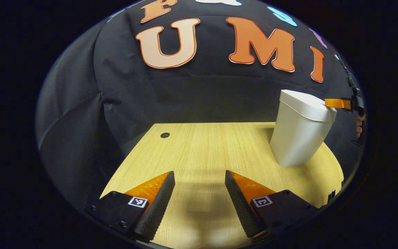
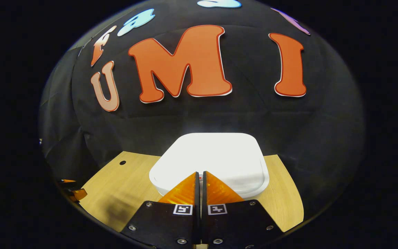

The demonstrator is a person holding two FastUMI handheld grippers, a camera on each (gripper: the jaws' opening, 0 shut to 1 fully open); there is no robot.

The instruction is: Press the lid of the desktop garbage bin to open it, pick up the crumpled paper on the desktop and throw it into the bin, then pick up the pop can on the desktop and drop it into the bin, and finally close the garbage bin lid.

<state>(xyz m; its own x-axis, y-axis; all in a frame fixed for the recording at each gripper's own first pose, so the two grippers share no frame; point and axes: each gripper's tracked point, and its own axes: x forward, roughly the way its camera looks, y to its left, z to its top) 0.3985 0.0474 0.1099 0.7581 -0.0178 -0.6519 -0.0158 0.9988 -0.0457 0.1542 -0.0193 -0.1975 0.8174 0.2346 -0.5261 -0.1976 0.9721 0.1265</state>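
Observation:
A white desktop bin (image 1: pixel 301 133) stands on the wooden table (image 1: pixel 206 145) at the right, its lid (image 2: pixel 216 157) down. My right gripper (image 2: pixel 200 176) is shut with nothing in it, its tips resting on the near edge of the lid. In the left gripper view that same gripper (image 1: pixel 339 103) touches the lid from the right, with a hand (image 1: pixel 359 126) behind it. My left gripper (image 1: pixel 199 176) hovers open over bare tabletop, left of and nearer than the bin.
A round cable hole (image 1: pixel 164 135) sits near the table's far left edge. The black cloth wall rises right behind the table. The tip of the left gripper (image 2: pixel 73 192) peeks in at the lower left of the right gripper view.

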